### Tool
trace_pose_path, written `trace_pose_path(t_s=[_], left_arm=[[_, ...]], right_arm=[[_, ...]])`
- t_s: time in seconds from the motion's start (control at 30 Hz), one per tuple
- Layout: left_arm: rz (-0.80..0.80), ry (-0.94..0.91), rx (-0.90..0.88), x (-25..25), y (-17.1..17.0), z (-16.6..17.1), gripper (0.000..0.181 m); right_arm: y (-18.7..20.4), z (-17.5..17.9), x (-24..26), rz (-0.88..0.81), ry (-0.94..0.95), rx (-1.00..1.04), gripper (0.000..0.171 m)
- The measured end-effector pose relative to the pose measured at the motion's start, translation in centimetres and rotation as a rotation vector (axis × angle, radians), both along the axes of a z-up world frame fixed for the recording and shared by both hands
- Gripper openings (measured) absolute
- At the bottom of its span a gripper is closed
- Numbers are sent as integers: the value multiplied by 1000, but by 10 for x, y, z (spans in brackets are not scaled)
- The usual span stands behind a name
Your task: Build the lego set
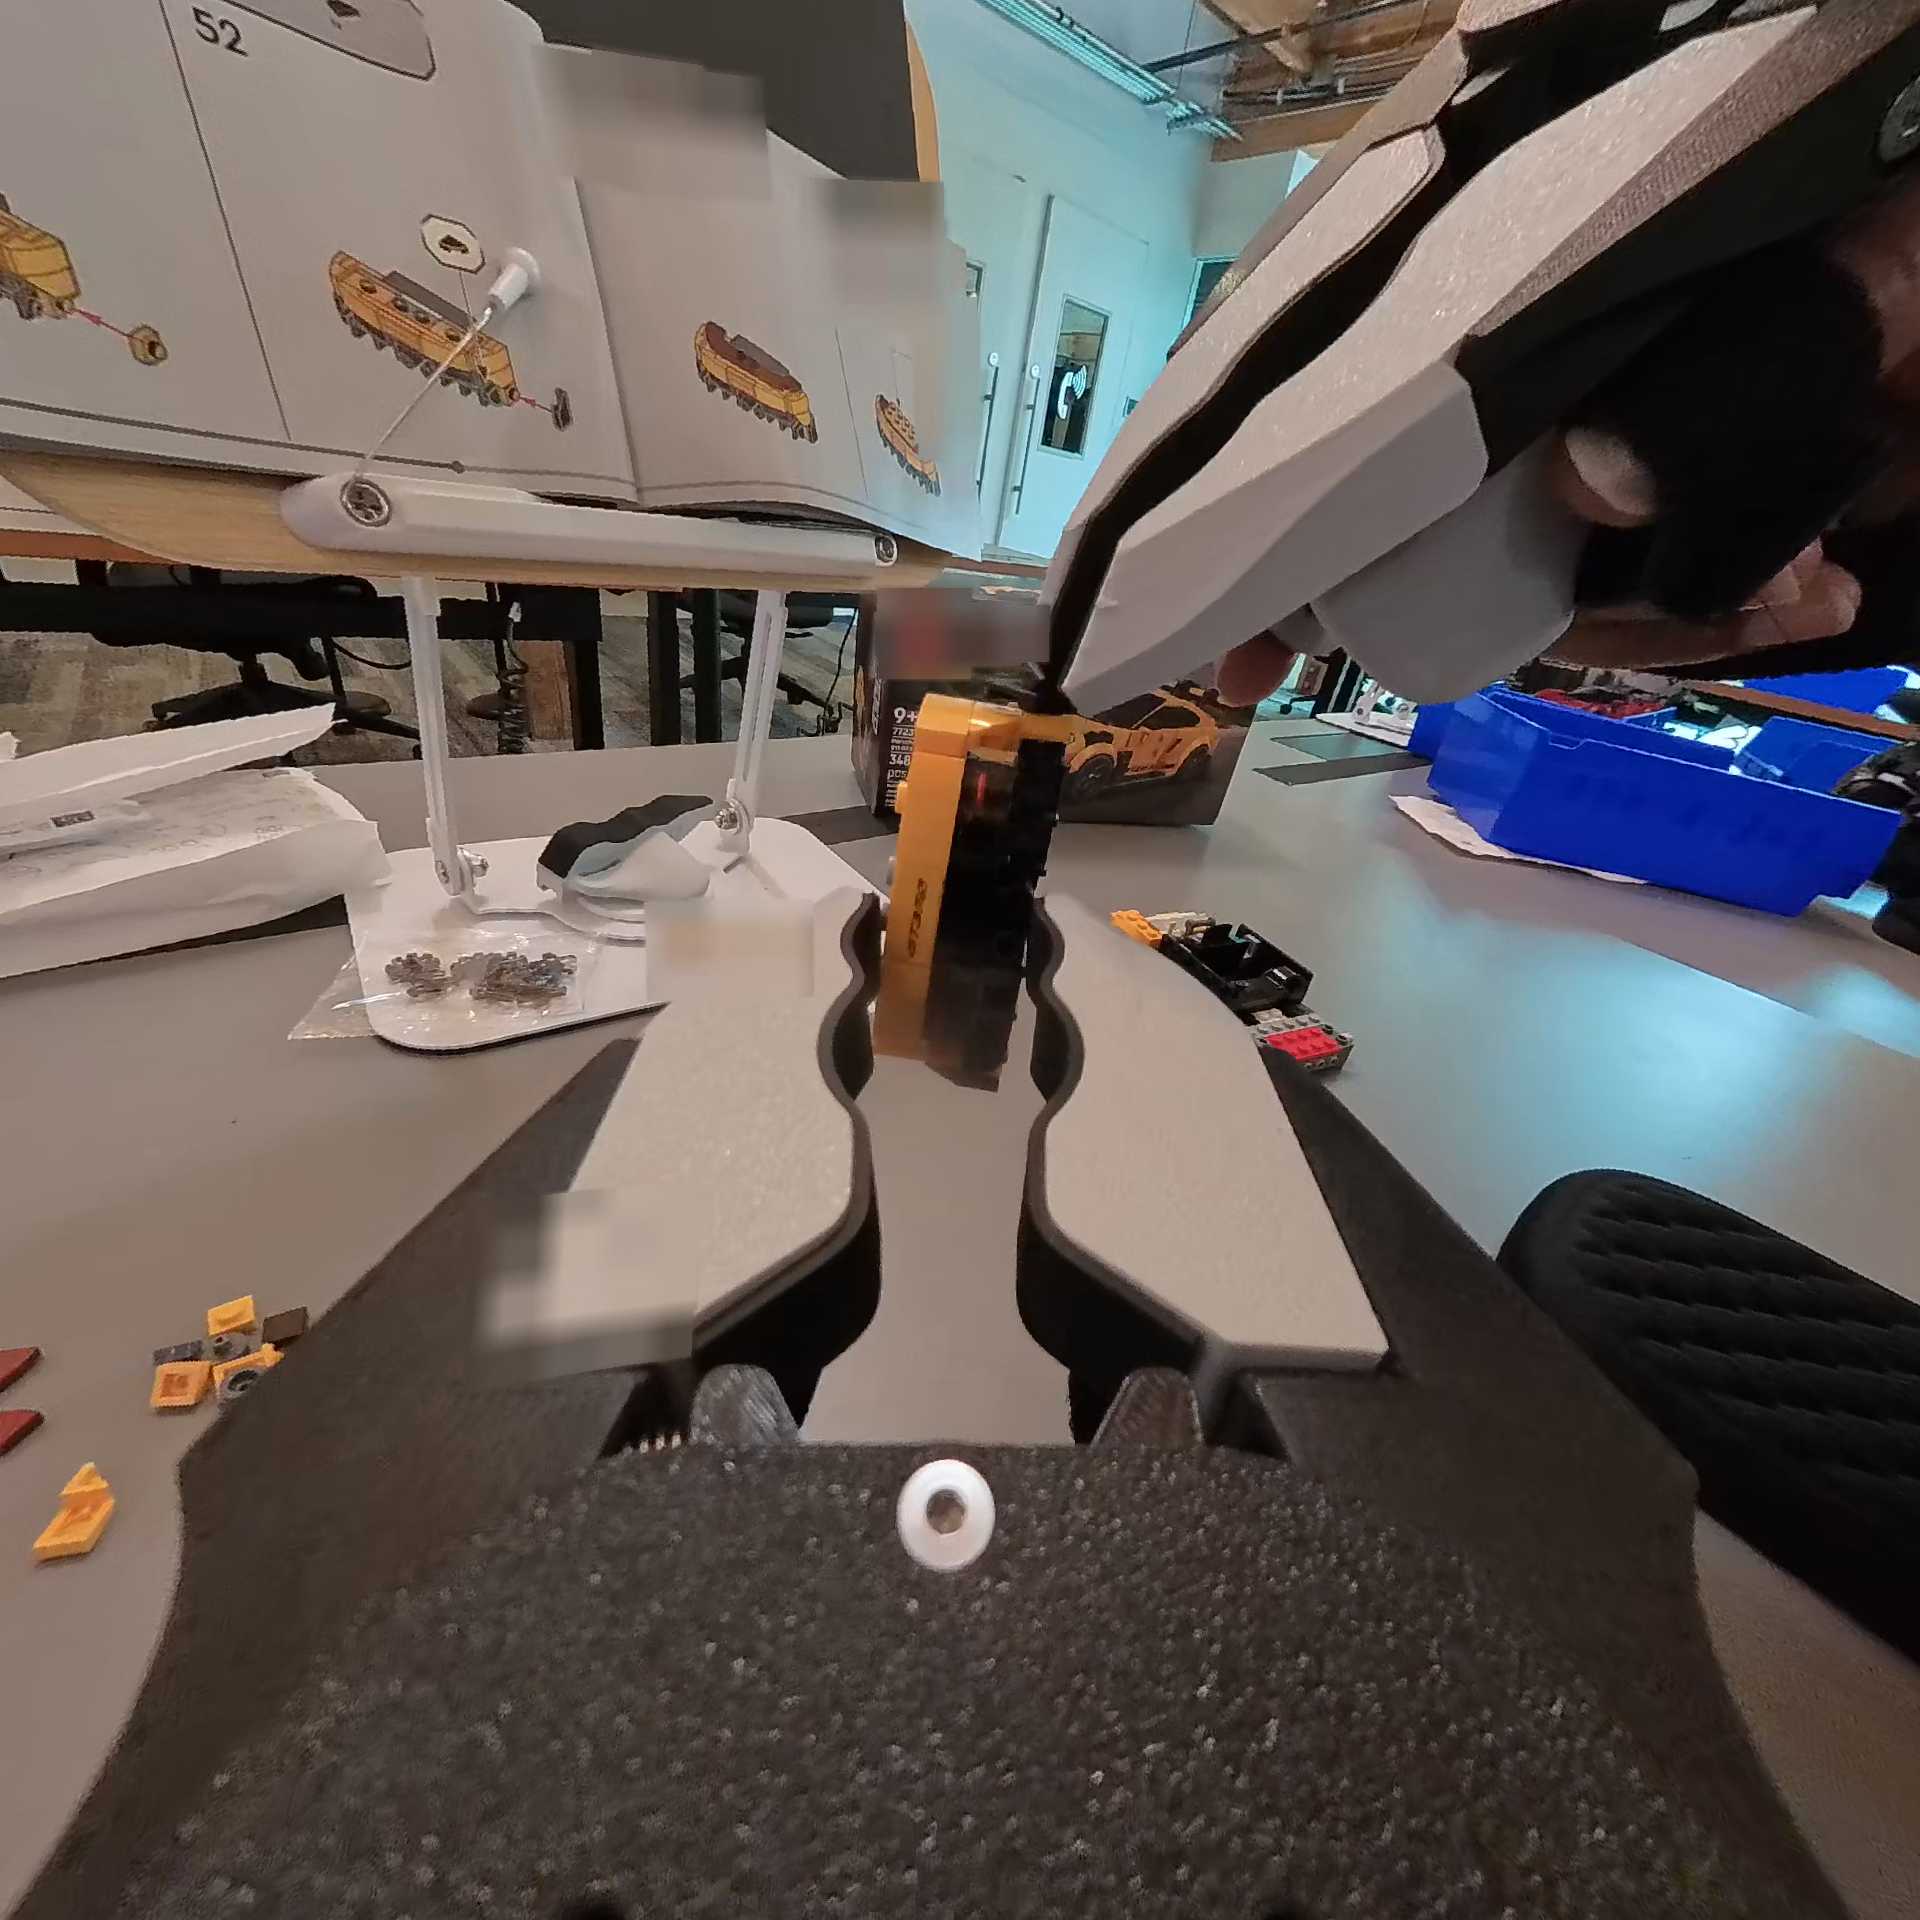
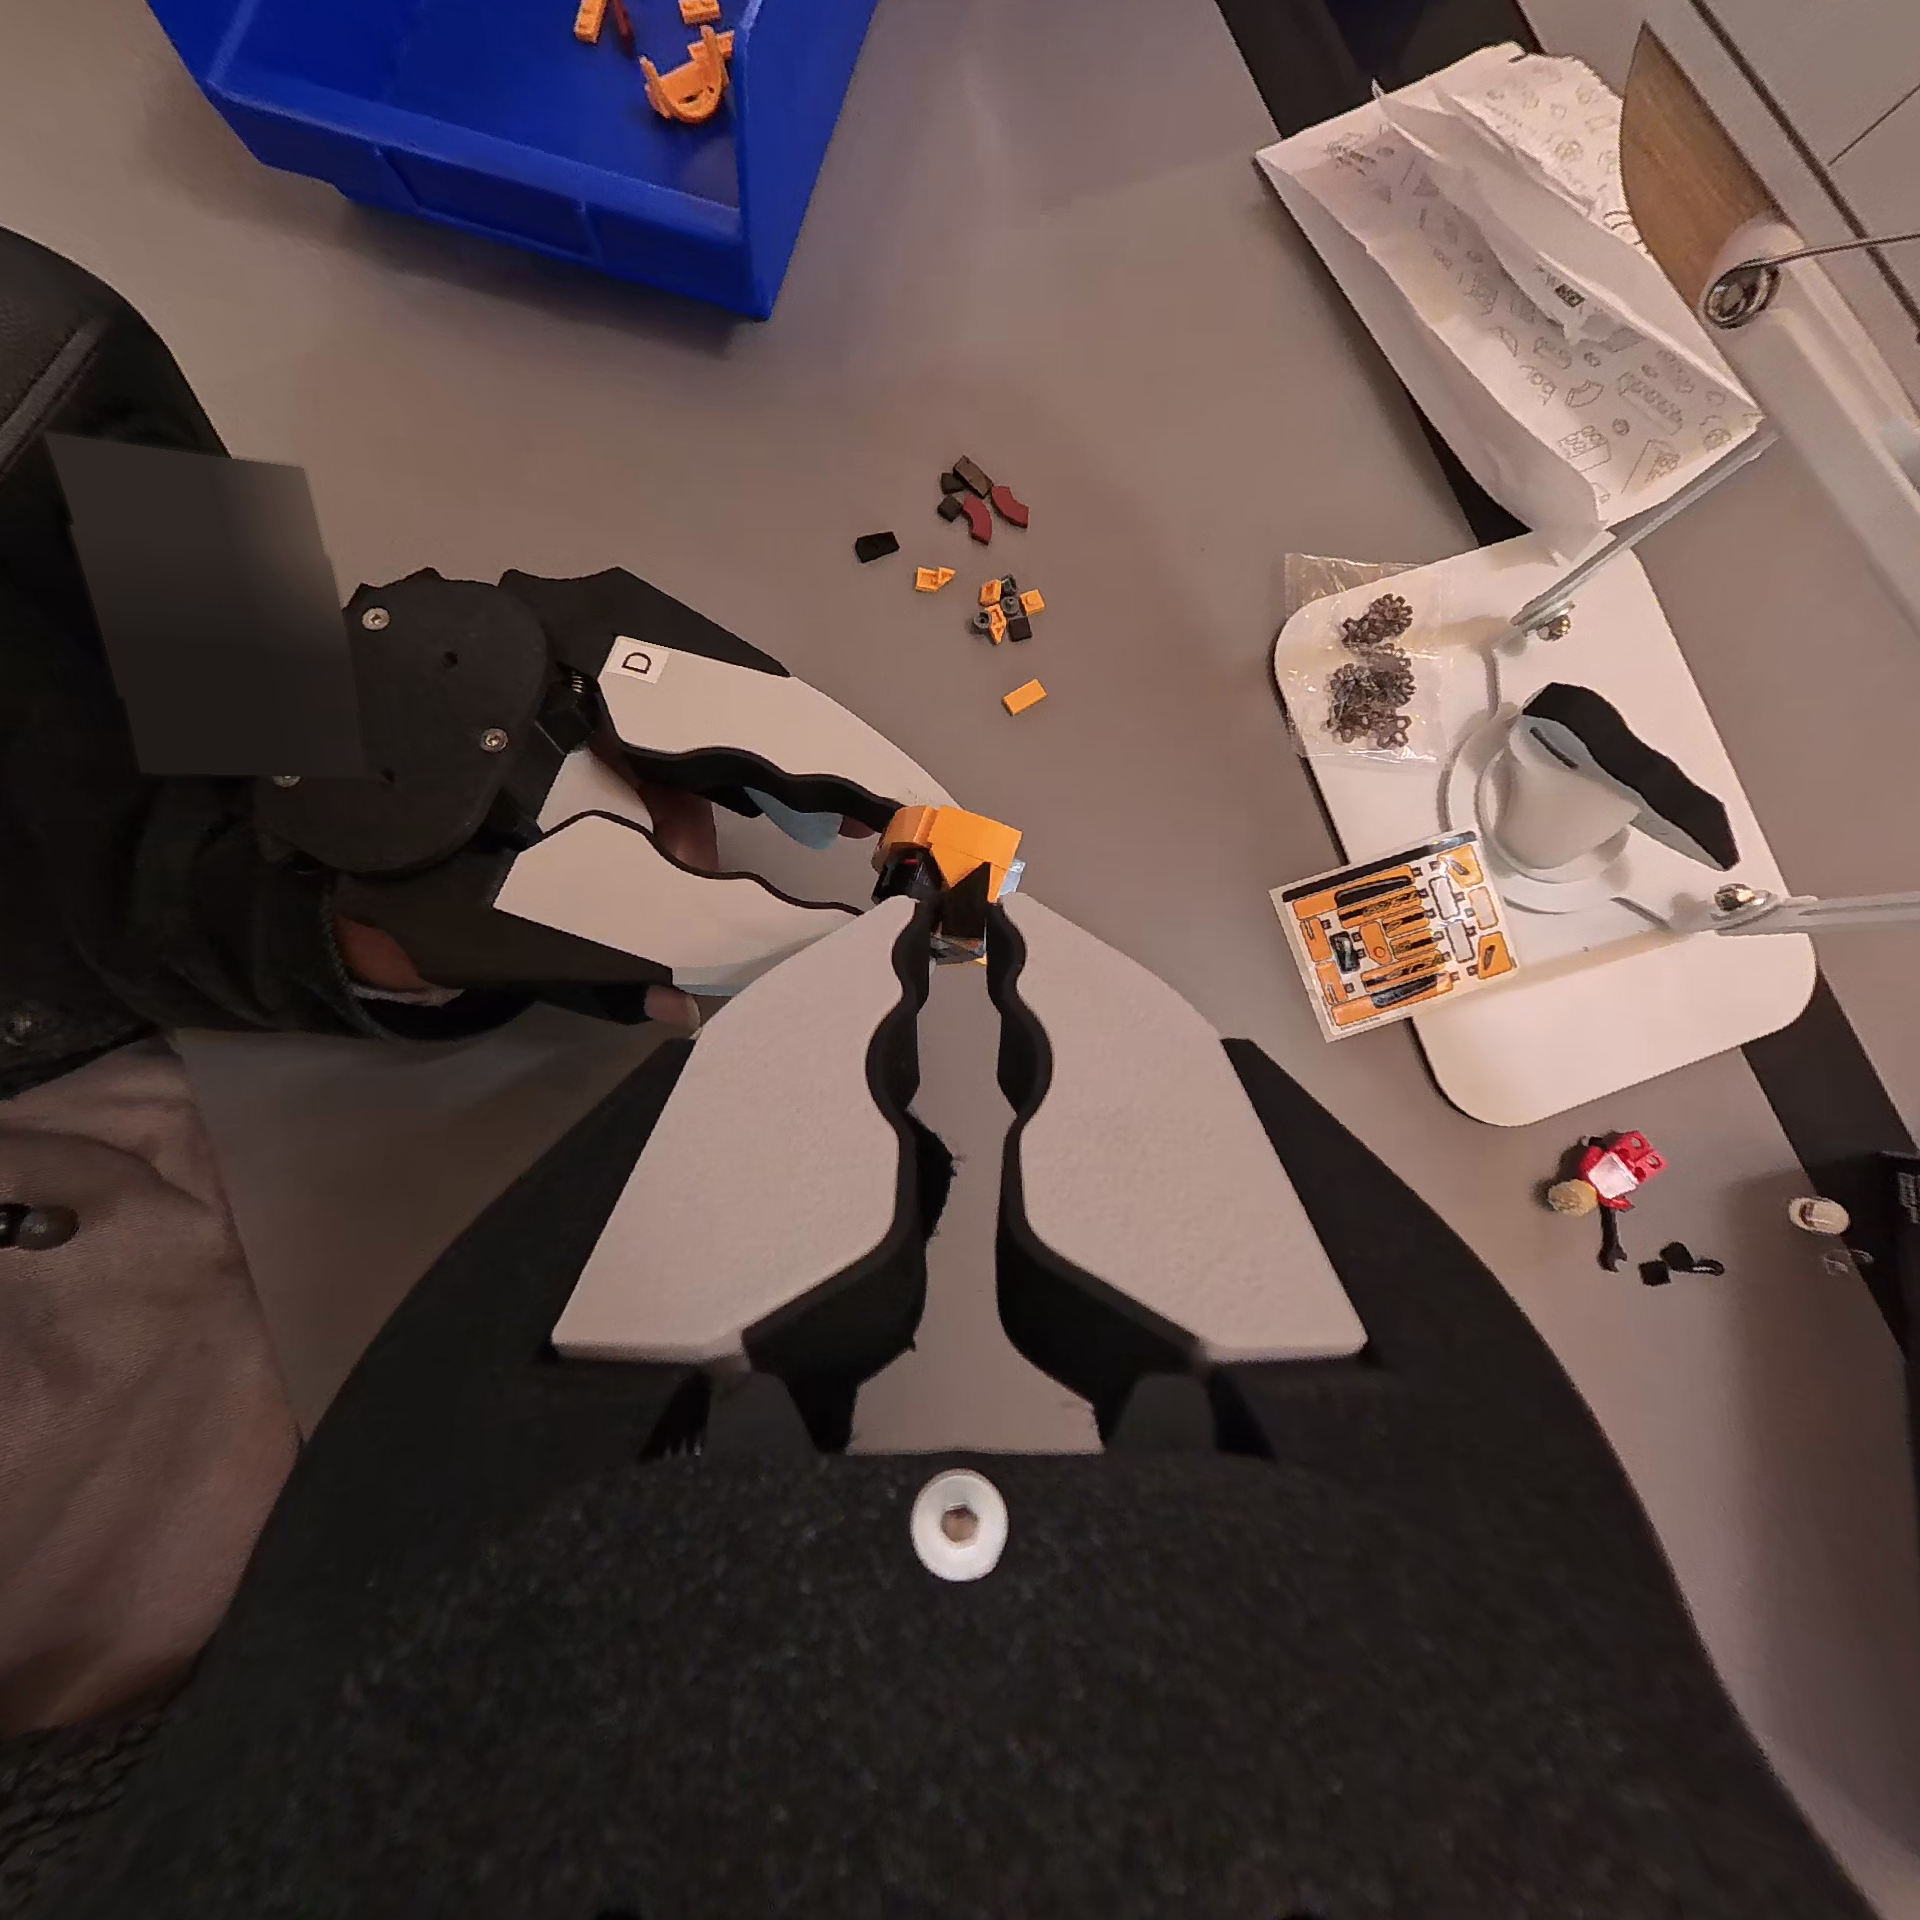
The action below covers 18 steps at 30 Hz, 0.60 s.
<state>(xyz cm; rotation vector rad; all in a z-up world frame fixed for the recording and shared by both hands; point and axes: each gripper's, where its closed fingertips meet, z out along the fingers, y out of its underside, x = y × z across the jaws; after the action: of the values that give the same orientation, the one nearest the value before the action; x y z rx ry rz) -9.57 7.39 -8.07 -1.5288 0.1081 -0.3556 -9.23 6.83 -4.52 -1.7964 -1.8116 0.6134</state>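
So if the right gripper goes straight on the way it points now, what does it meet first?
The right gripper already touches the orange and black lego assembly at its fingers. Pushed further down, it would probably meet the grey table beneath; the depth is unclear.

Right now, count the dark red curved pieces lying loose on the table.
2 dark red curved pieces, side by side at the far end of the loose scatter: one, the other just right of it. More may be hidden in the blue bin.
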Motion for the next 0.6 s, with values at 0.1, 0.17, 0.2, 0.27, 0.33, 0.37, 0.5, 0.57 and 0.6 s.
trace_pose_path(t_s=[0.1, 0.17, 0.2, 0.27, 0.33, 0.37, 0.5, 0.57, 0.6], left_arm=[[-2, -3, 1, 0, 0, 0, 26], [-3, -5, 1, 0, 0, 1, 26], [-4, -6, 1, 0, 0, 1, 26], [-10, -12, -1, 0, -1, 1, 26], [-24, -19, -1, 1, -1, 2, 26], [-28, -19, -1, 2, -2, 2, 26], [-55, -33, -13, 4, -3, 2, 26], [-63, -36, -15, 6, -3, 2, 26], [-66, -36, -16, 6, -3, 2, 26]], right_arm=[[0, 0, 0, -1, 5, -1, 10], [1, 2, 0, 1, 12, 0, 11], [0, 4, 0, 9, 23, 2, 12], [-5, 12, 0, 80, 79, 29, 16], [-9, 20, 2, 197, 136, 151, 20], [-7, 23, 5, 254, 157, 268, 22], [-5, 15, 13, 446, 171, 741, 29], [-6, 4, 14, 471, 152, 828, 28], [-5, 0, 13, 476, 144, 849, 28]])
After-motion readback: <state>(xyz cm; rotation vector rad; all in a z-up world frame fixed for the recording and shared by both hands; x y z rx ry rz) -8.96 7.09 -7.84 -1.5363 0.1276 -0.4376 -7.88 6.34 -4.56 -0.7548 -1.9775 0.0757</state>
